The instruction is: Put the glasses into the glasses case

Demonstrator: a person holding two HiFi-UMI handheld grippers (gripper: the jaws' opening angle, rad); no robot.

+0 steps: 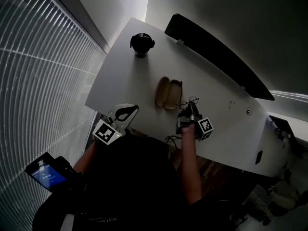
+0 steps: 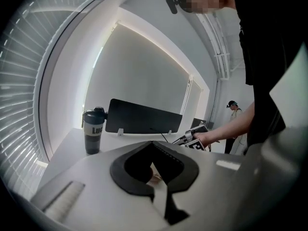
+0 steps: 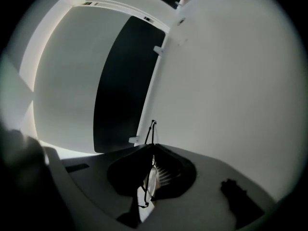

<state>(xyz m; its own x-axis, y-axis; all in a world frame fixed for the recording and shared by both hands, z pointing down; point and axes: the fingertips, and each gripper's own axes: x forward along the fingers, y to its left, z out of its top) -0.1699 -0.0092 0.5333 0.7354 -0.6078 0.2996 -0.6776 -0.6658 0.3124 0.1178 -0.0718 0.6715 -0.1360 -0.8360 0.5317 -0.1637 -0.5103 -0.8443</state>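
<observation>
A: Where does the head view look from?
B: High above the table (image 1: 122, 78), steeply down, far enough to take in the left tool (image 1: 134, 109) and the right tool (image 1: 191, 106).
A: And the tool views?
B: Each sits close behind its jaws, low over the table. The left one faces the bottle (image 2: 93, 129) and dark screen (image 2: 144, 117); the right one, tipped sideways, shares that screen.

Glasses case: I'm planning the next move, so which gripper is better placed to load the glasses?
Right, probably. The right gripper has its jaws shut on the glasses, close beside the open glasses case. The left gripper holds nothing and sits farther away.
</observation>
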